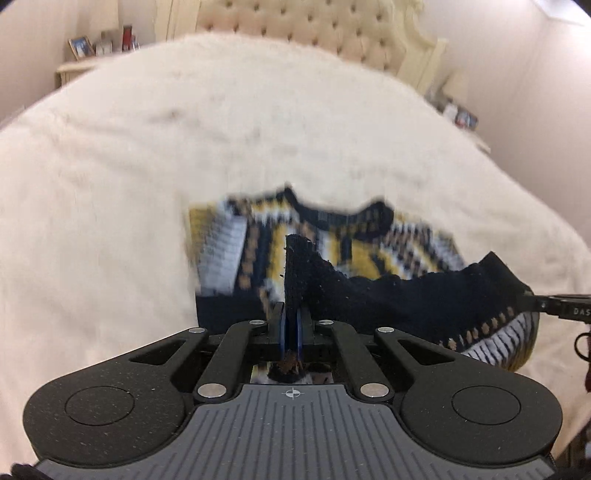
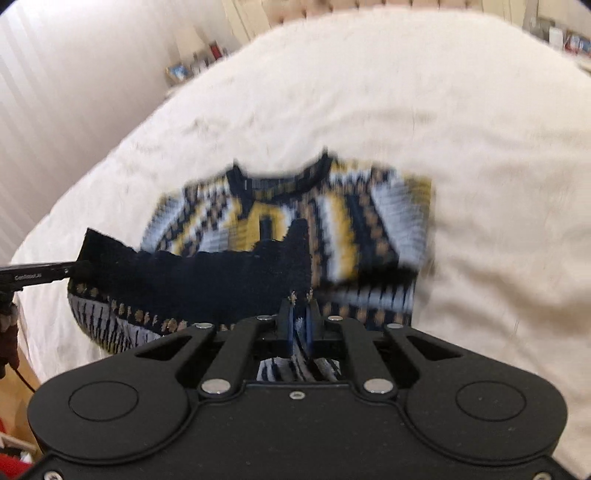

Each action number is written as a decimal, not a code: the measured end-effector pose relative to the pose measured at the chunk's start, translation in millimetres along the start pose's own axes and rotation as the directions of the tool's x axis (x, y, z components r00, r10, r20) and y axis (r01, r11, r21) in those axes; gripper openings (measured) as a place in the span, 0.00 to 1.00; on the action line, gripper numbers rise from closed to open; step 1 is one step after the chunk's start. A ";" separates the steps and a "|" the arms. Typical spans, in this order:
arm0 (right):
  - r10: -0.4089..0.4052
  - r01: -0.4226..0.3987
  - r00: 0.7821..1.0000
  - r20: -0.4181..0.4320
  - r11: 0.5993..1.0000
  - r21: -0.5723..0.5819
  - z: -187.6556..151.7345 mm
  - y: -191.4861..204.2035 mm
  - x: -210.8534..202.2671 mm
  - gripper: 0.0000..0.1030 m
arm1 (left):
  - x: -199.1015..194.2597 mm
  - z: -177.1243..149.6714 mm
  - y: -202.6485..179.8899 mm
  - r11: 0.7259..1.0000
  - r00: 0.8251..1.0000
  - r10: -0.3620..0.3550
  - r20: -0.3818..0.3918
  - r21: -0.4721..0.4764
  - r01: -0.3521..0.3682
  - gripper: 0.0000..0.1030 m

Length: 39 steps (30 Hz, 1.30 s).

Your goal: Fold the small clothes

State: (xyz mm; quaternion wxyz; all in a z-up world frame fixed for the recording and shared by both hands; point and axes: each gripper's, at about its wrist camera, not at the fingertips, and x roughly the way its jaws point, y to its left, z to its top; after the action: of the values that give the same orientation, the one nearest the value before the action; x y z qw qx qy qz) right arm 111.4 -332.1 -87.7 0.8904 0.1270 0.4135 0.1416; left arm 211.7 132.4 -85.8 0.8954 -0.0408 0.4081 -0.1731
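A small knitted sweater (image 1: pixel 258 243) in navy, yellow and white stripes lies on the bed, neck opening away from me. Its dark navy bottom hem (image 1: pixel 388 291) is lifted off the bed and stretched between both grippers. My left gripper (image 1: pixel 291 314) is shut on the hem's left corner, which sticks up between the pads. In the right wrist view, my right gripper (image 2: pixel 301 306) is shut on the hem's (image 2: pixel 221 277) other corner, over the sweater (image 2: pixel 332 214). Each view shows the other gripper's tip at its edge: the right one (image 1: pixel 554 301) and the left one (image 2: pixel 48 275).
A cream fluffy bedspread (image 1: pixel 184 147) covers the bed, with a tufted headboard (image 1: pixel 295 26) behind. Nightstands with picture frames (image 1: pixel 79 46) stand at both sides. Wooden floor (image 2: pixel 22 376) shows at the bed's near edge.
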 end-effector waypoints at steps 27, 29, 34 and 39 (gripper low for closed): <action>-0.172 0.174 0.976 -0.131 0.985 0.009 95.7 -52.0 181.3 0.13 | 201.8 93.3 52.6 0.991 0.971 0.113 -0.210 -0.045 -0.125 0.09; -0.177 0.181 0.973 -0.147 0.983 0.012 93.6 -54.1 184.8 0.13 | 208.4 93.2 58.5 0.987 0.965 0.138 -0.223 -0.046 -0.151 0.10; -0.188 0.197 0.968 -0.166 0.979 0.042 92.6 -60.0 191.0 0.20 | 213.9 94.8 72.8 0.984 0.960 0.103 -0.261 -0.113 -0.137 0.21; -0.161 0.177 0.976 -0.147 0.978 0.107 96.0 -67.0 181.2 0.57 | 196.1 97.8 74.1 0.988 0.966 0.021 -0.259 -0.142 -0.060 0.63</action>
State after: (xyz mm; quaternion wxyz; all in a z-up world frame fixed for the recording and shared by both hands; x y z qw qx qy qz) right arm 307.3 -340.0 -177.5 0.8594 0.1345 0.4909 0.0487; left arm 424.1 127.9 -177.3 0.8328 -0.0763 0.5332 -0.1278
